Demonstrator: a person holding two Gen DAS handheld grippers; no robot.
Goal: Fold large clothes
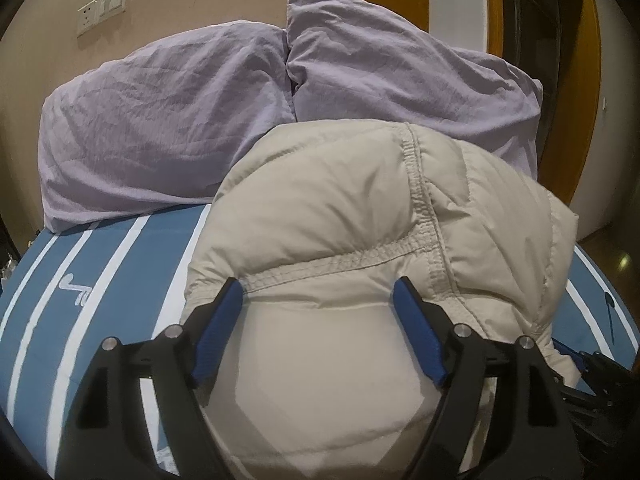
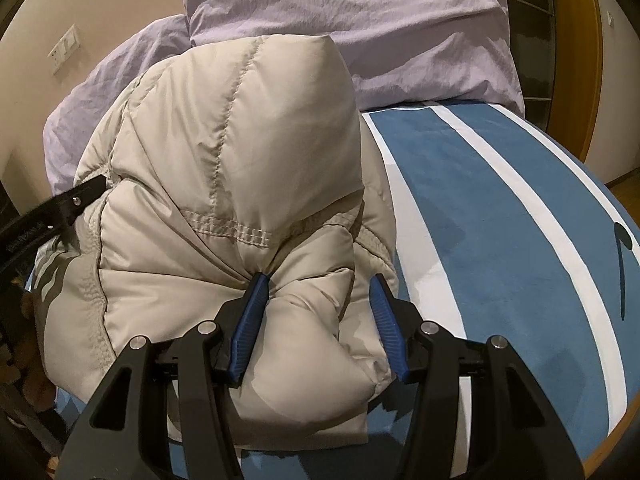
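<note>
while both pairs of blue-padded fingers sit nearest the lenses, the left gripper (image 1: 318, 296) has its jaws spread wide, straddling a smooth bulge of the beige puffer jacket (image 1: 360, 248) without pinching it; whether the pads touch the fabric is unclear. the right gripper (image 2: 320, 292) is opened less far, with a puffed roll of the same jacket (image 2: 224, 184) bulging between its fingers; the left pad presses into a crease where the fabric gathers, while the right pad sits at the roll's edge, so a firm hold cannot be confirmed. in the right wrist view the black arm of the other gripper pokes in at the jacket's left side.

the jacket lies bunched in a thick quilted heap with stitched seams showing, resting on the bed (image 2: 500, 200), whose cover is blue with broad white stripes and small printed marks. on the right gripper's side the cover runs bare out to the mattress edge.

beyond the jacket, two crumpled lilac pillows (image 1: 168, 120) lean side by side at the head of the bed, and the far end of the jacket reaches up against them. behind them is a plain beige wall with a white switch plate (image 1: 103, 9) on the left. to the right stands a wooden door frame (image 1: 588, 80) with a dark opening, and a strip of wooden floor shows below it.
</note>
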